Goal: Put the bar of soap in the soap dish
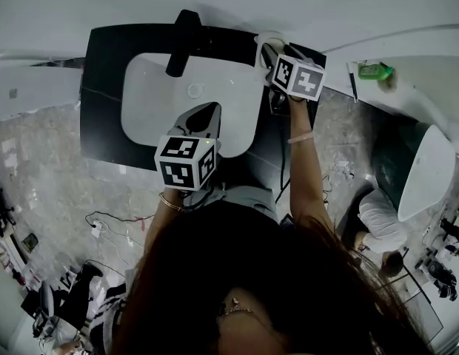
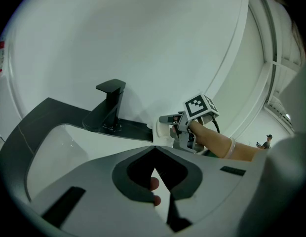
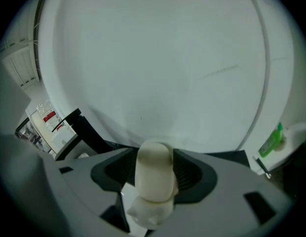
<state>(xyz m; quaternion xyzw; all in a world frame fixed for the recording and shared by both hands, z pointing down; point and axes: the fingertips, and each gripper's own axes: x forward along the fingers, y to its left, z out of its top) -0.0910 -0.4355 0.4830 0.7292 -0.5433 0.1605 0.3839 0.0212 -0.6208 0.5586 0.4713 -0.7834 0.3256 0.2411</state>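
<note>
A cream bar of soap (image 3: pixel 153 179) stands upright between the dark pads of my right gripper (image 3: pixel 154 164), which is shut on it. A pale lumpy shape shows just under the soap; what it is I cannot tell. In the head view the right gripper (image 1: pixel 272 56) hangs at the counter's far right corner, over the white soap dish (image 1: pixel 263 40). The left gripper view shows that gripper (image 2: pixel 173 126) beside a white object by the wall. My left gripper (image 1: pixel 206 114) hovers over the white basin, its jaws (image 2: pixel 153 151) meeting at the tips with nothing between them.
A black faucet (image 1: pixel 183 39) (image 2: pixel 109 105) stands behind the white basin (image 1: pixel 152 95), set in a black counter (image 1: pixel 104 65) against a white wall. A green bottle (image 1: pixel 375 71) (image 3: pixel 270 143) sits on a ledge to the right. A person (image 1: pixel 377 217) crouches on the floor at right.
</note>
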